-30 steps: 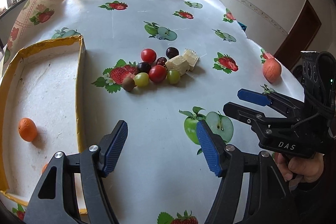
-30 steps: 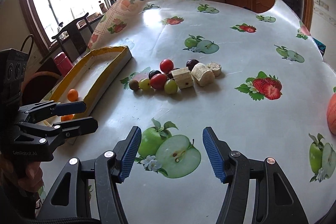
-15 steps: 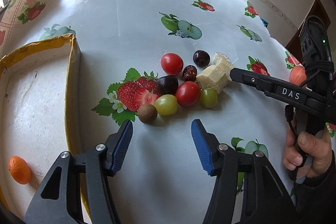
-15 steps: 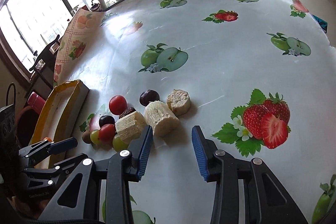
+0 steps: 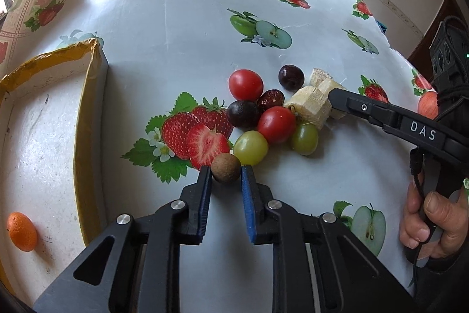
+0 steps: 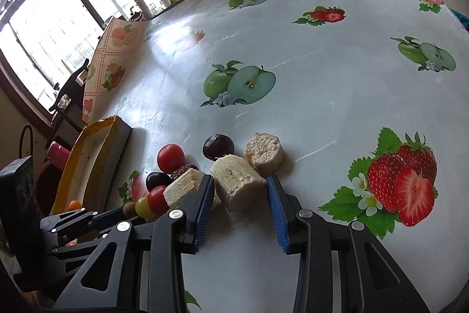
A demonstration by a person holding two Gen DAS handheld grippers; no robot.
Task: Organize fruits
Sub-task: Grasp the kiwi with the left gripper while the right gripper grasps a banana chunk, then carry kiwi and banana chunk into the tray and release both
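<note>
Left wrist: left gripper [image 5: 226,175] clamps brown fruit [image 5: 226,168]; right gripper [image 6: 238,189] closing around pale chunk [image 6: 237,185]; two tomatoes [image 5: 245,84].

Fruit-print oilcloth [image 6: 322,96] — folded corner [image 6: 117,49], bright windows [image 6: 58,5], pink flask [image 6: 58,156], wooden door [image 5: 433,28]

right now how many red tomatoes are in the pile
2. One tomato sits at the far side of the pile, beside the dark plum. The other tomato lies mid-pile, between the two green grapes. None seem hidden.
</note>
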